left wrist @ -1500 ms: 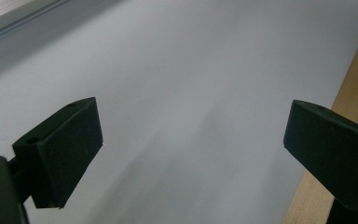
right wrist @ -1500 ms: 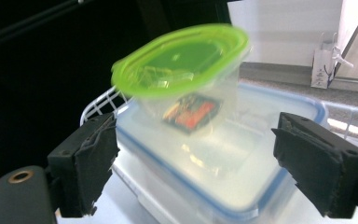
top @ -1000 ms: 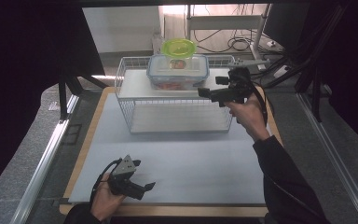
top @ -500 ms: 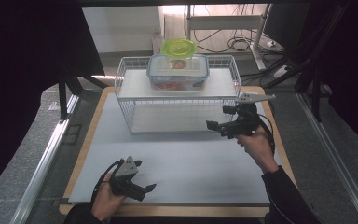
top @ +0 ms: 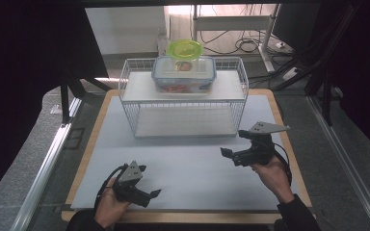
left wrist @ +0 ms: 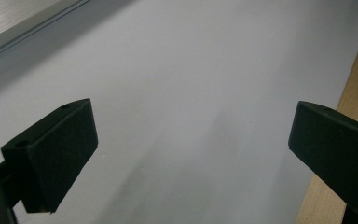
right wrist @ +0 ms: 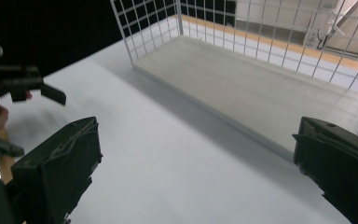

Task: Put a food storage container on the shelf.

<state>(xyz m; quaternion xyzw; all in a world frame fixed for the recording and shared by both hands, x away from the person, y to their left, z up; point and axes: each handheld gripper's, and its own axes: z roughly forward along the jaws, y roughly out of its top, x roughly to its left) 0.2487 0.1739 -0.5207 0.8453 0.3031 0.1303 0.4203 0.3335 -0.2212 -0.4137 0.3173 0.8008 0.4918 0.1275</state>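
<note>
Since a second ago the right claw (top: pixel 232 155) has drawn back from the clear plastic lidded container (top: pixel 184 73) atop the white wire rack (top: pixel 183 98). Its jaws gape wide, empty; the container sits ahead and above, long axis crosswise. The left claw (top: pixel 149 195), also open and empty, lies farther.

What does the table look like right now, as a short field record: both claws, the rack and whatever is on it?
left claw: open, holding nothing, low over the white mat near the front edge
right claw: open, holding nothing, over the mat in front of the rack's right end
wire rack: white, at the back of the mat, two shelves
clear container: on the rack's top shelf, lid on, reddish contents
green lid: round, behind the container; what it rests on is hidden
lower shelf: bare
mat: white, on a wooden board
</note>
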